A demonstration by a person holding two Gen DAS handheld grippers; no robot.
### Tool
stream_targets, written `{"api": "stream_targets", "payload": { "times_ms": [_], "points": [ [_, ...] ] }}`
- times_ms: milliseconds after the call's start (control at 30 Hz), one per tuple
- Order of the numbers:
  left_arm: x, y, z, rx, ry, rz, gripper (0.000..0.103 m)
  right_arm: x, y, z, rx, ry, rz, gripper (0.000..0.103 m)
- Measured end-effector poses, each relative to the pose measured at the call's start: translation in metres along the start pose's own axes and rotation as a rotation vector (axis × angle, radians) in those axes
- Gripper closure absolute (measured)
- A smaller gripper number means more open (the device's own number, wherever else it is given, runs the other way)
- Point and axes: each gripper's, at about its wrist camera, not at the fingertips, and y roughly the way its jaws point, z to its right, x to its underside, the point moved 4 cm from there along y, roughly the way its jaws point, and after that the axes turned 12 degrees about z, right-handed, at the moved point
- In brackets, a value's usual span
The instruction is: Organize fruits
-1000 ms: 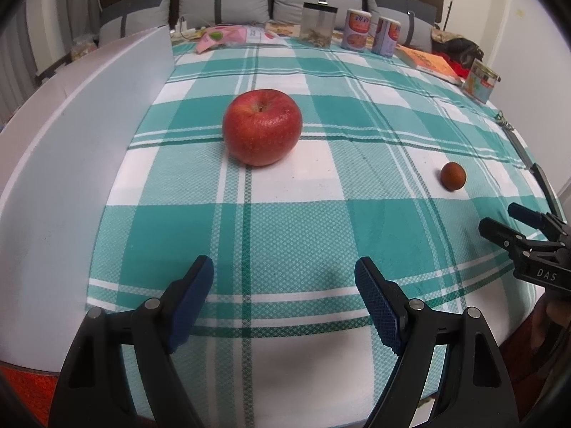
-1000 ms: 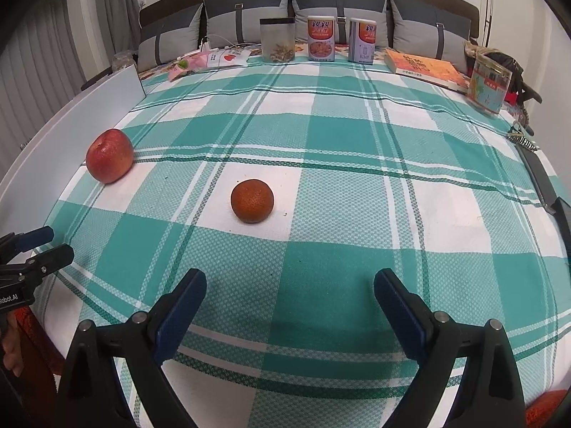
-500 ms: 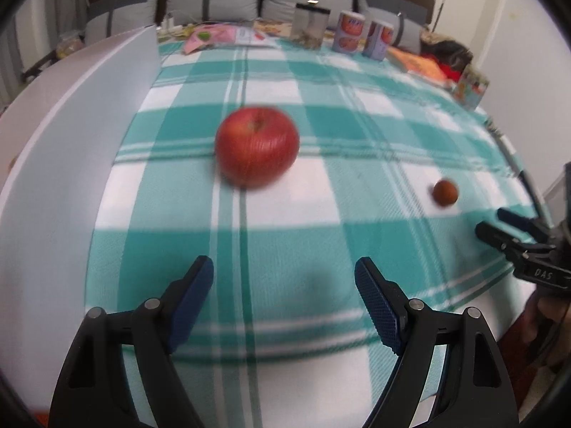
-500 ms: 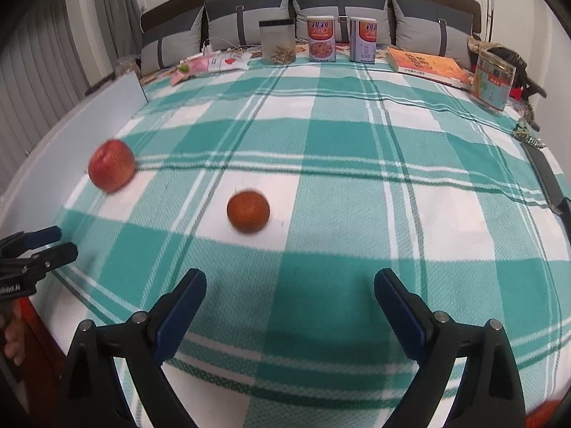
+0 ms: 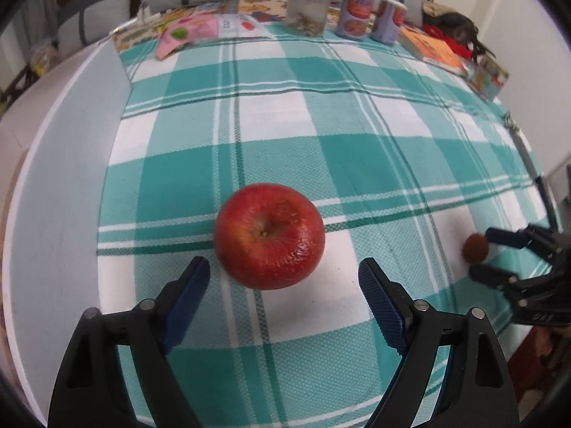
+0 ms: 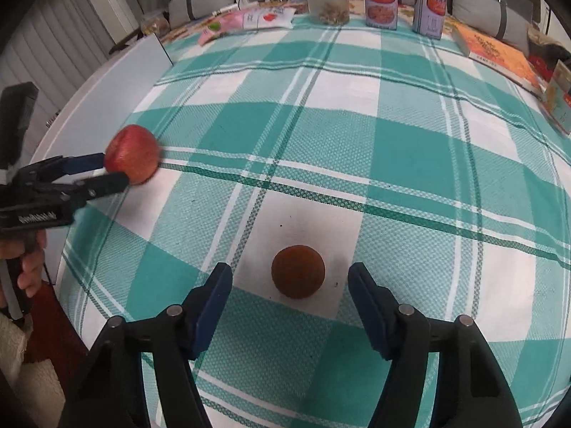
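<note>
My left gripper (image 5: pixel 283 278) spread wide, red apple (image 5: pixel 269 236) just ahead between its tips, untouched, my right gripper (image 6: pixel 289 280) jaws just narrowing, unclenched, around small orange (image 6: pixel 298 271), pads not touching

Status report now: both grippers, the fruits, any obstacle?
Left gripper open, at the apple. Right gripper open, jaws just closing around the orange, no contact yet. Both fruits on the checked cloth. Nothing in the way.

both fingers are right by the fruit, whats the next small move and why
Probably ease both grippers a little further forward. The apple sits just ahead of the left gripper, and the orange lies just ahead of the right gripper, whose jaws have just been closing; neither is touched yet.
</note>
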Motion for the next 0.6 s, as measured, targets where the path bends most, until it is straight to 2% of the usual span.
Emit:
{"api": "stream_targets", "payload": {
  "times_ms": [33,100,233,267,300,333,367,500,600],
  "points": [
    [0.000,-0.001,-0.001,0.020,-0.015,-0.005,0.016,-0.001,0.002,0.000,0.001,-0.005,-0.007,0.036],
    [0.001,0.002,0.000,0.025,-0.007,-0.016,0.016,-0.001,0.005,-0.002,0.007,-0.023,-0.017,0.045],
    [-0.002,0.020,0.006,-0.033,0.054,-0.036,0.016,0.001,0.011,0.000,0.033,-0.026,-0.040,0.058],
    [-0.004,0.023,0.006,-0.039,0.054,-0.032,0.016,0.001,0.012,0.000,0.043,-0.025,-0.039,0.068],
    [-0.006,0.026,0.006,-0.046,0.050,-0.025,0.019,0.001,0.011,0.000,0.052,-0.031,-0.040,0.073],
    [-0.008,0.028,0.004,-0.053,0.044,-0.018,0.022,0.000,0.012,0.000,0.050,-0.033,-0.044,0.073],
    [-0.009,0.029,0.002,-0.067,0.041,-0.007,0.031,0.000,0.011,-0.001,0.043,-0.031,-0.047,0.073],
    [-0.008,0.019,-0.005,-0.045,0.001,-0.003,0.032,-0.003,0.001,0.001,0.023,-0.013,-0.032,0.073],
    [-0.010,-0.007,-0.007,-0.010,-0.039,0.032,0.032,-0.009,-0.014,0.002,-0.013,0.023,-0.013,0.073]
  ]
}}
